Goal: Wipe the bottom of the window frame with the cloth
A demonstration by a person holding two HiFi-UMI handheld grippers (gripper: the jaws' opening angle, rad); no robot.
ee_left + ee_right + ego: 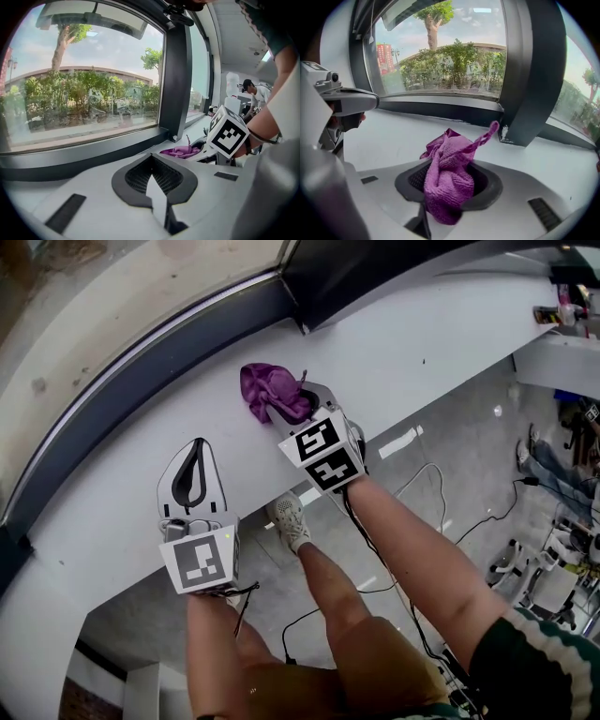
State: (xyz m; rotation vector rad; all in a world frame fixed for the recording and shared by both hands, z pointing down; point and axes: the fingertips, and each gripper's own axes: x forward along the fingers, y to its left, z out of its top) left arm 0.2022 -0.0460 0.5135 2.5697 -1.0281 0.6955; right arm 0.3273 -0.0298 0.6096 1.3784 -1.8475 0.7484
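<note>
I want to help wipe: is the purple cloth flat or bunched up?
Bunched up: the purple cloth sits crumpled in the shut right claw, not spread flat.

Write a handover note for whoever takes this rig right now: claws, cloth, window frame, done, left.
Right claw: shut on the bunched purple cloth, over the white sill, short of the frame.
Left claw: shut, empty, over the sill.
Dark bottom window frame: cloth not touching it.
Done: cloth gripped. Left: bring it to the frame and wipe along.
</note>
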